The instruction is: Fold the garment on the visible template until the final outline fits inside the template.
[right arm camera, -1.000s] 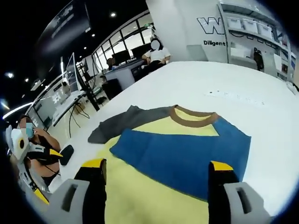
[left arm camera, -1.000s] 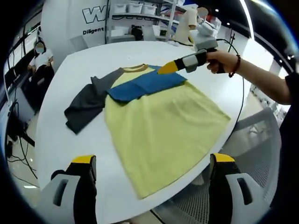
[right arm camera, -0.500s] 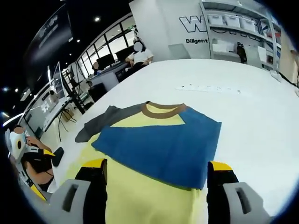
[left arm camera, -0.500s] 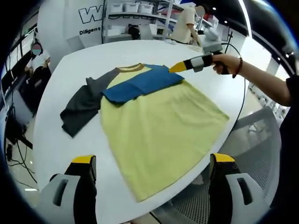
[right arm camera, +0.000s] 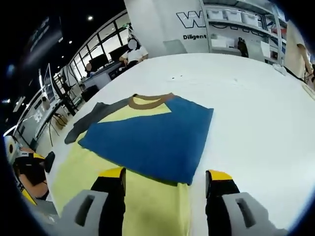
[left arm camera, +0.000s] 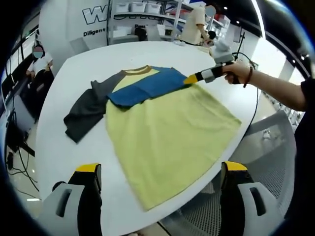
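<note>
Wall lettering [right arm camera: 192, 20] behind the tabletop [right arm camera: 256, 113] reads "W", "Diligent". Both hand-held grippers, left [left arm camera: 160, 183] and right [right arm camera: 165, 183], gape wide near the garment [left arm camera: 167, 132].

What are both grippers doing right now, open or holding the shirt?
Left gripper: open, holding nothing, above the yellow shirt's hem.
Right gripper: open, holding nothing, jaws either side of the blue sleeve's edge.

A large round white table [left arm camera: 59, 147] stood in an open workroom. Behind it rose a white wall with dark lettering [right arm camera: 189, 22] and a shelving rack of white bins [left arm camera: 140, 10]. Tall windows [right arm camera: 98, 56] lined one side, small ceiling lights [right arm camera: 90, 18] shone overhead, and a grey mesh chair [left arm camera: 275, 142] stood by the table's edge.
</note>
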